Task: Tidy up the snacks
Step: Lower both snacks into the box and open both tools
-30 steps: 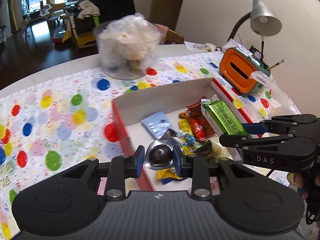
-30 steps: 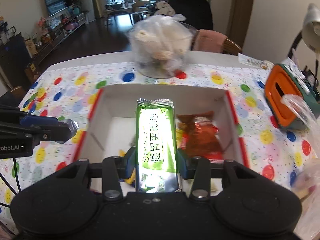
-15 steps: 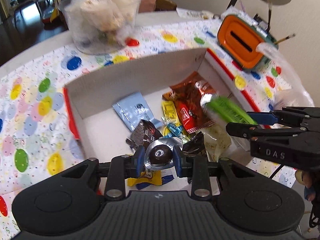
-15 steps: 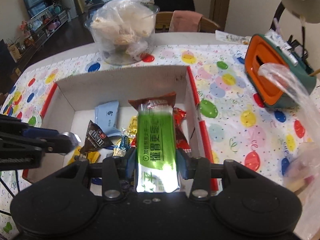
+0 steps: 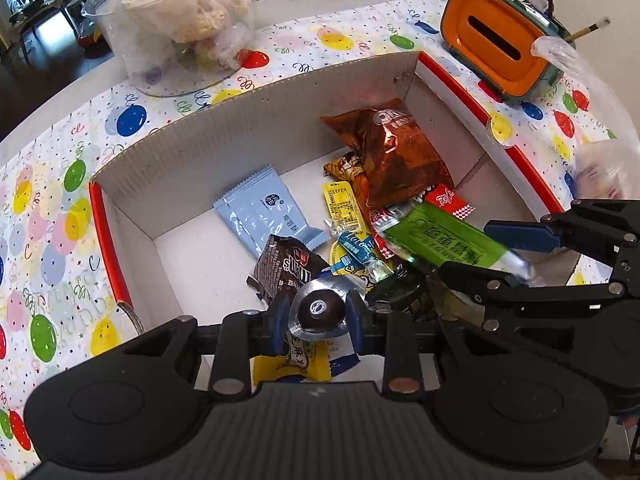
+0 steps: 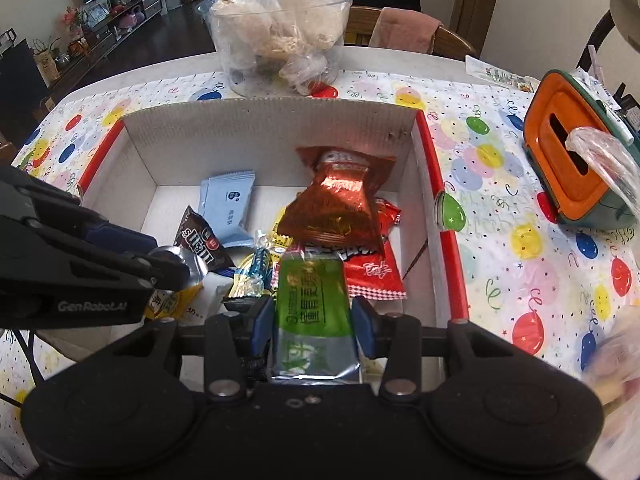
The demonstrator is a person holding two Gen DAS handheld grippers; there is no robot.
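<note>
A white cardboard box with red edges (image 5: 102,220) (image 6: 450,248) holds several snack packets: a copper foil bag (image 5: 394,152) (image 6: 336,204), a light blue packet (image 5: 264,210) (image 6: 230,200), a dark M&M's bag (image 5: 286,266) (image 6: 198,242), red and yellow packets. My left gripper (image 5: 318,316) (image 6: 160,258) is shut on a foil-wrapped chocolate ball (image 5: 320,310), low over the box's near side. My right gripper (image 6: 312,320) (image 5: 496,252) is shut on a green bar packet (image 6: 312,308) (image 5: 444,238), over the box's right part.
The table has a balloon-print cloth (image 5: 48,200). A clear bowl of bagged pale snacks (image 5: 180,20) (image 6: 280,28) stands behind the box. An orange tissue box (image 5: 500,48) (image 6: 568,164) sits to the right, with a plastic bag (image 6: 612,360) at the near right.
Both grippers have moved forward and down over the box, each still holding its snack. The box contents now sit closer below them.
</note>
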